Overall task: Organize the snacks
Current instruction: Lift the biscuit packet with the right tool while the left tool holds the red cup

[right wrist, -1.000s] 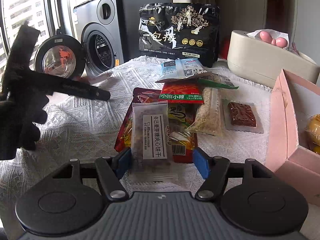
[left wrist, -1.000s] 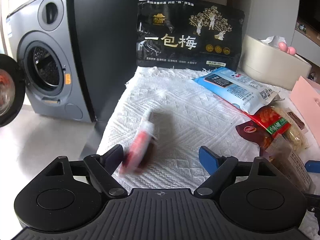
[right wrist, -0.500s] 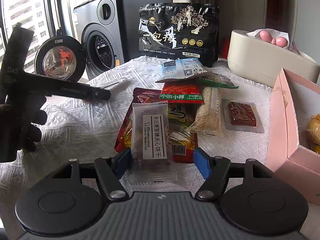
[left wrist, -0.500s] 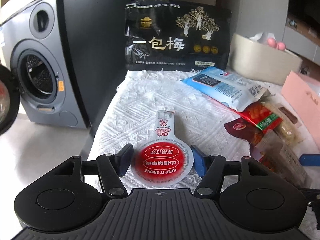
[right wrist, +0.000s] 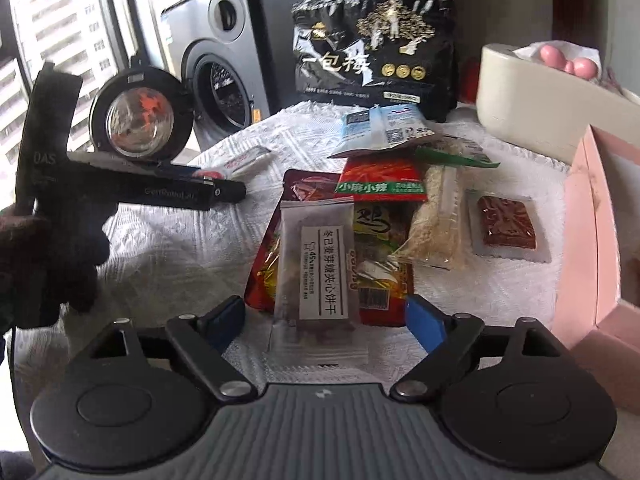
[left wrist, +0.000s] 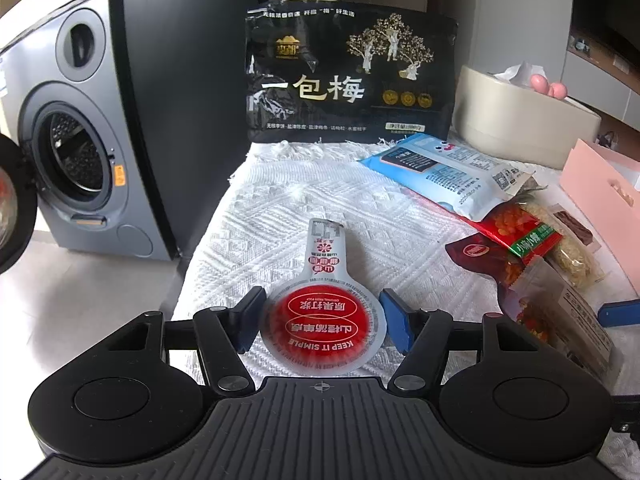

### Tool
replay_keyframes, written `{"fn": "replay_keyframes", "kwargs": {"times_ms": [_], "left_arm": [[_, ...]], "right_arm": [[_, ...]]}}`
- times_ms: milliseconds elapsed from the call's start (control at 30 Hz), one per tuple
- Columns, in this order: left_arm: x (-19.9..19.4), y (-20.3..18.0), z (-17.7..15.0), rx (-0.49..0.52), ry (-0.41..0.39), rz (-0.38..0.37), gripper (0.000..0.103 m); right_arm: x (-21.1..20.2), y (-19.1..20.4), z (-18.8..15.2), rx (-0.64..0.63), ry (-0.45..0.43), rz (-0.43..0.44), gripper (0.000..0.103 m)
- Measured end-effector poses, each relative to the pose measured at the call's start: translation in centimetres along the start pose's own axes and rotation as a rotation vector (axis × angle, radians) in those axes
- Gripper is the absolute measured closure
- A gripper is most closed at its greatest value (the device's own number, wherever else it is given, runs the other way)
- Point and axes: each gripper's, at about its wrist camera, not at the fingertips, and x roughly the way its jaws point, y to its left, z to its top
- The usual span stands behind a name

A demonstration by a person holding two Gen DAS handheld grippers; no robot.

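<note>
A round red-lidded jelly cup (left wrist: 323,325) with a long white tab lies on the white cloth between the fingers of my left gripper (left wrist: 322,320), which is open around it. In the right wrist view the left gripper (right wrist: 224,194) shows at left over the cup (right wrist: 236,165). My right gripper (right wrist: 325,320) is open, with a clear biscuit packet (right wrist: 318,270) between its fingers. That packet lies on a pile of snack bags: a red bag (right wrist: 380,184), a blue-white bag (right wrist: 380,126), a noodle pack (right wrist: 434,224) and a brown square pack (right wrist: 506,226).
A large black plum bag (left wrist: 352,80) stands at the back. A pink open box (right wrist: 600,240) is at the right, a beige tissue box (right wrist: 536,100) behind it. A grey washing machine (left wrist: 76,140) with its door open stands left of the table edge.
The jelly cup, blurred and tilted a second ago, now lies flat between the left fingers, which have narrowed around it. The right gripper has widened slightly and shifted a little.
</note>
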Motion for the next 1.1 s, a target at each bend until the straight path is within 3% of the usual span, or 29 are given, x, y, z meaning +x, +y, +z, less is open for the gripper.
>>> {"fn": "replay_keyframes", "kwargs": {"times_ms": [133,267,467,733,833,1100], "left_arm": [[-0.3,0.6,-0.2,-0.027,-0.012,-0.021,0.035],[-0.4,1.2,-0.3,-0.068,-0.026,-0.047,0.035],[-0.7,1.7,-0.5,-0.110,-0.046,-0.065,0.035],[-0.8,1.8,-0.6,-0.116,-0.049,-0.066,0.035],[-0.8,1.9,-0.7,-0.125,-0.053,-0.070,0.035],[-1.0,2.2,-0.7,-0.147,-0.058,-0.064,0.035]], "right_arm": [[-0.7,0.2,0.3,-0.032,0.027,0.017,0.017],[-2.1,0.1,0.1,0.001,-0.051,-0.048,0.021],[-0.7,-1.0,0.5,0.098,-0.018,-0.045,0.042],[0.6,1.3,1.6,-0.004,-0.009,-0.123,0.042],[0.4,2.0,1.8,-0.026,0.008,-0.109,0.063],[-2.2,3.5,2.0,-0.067,-0.007,-0.084,0.064]]}}
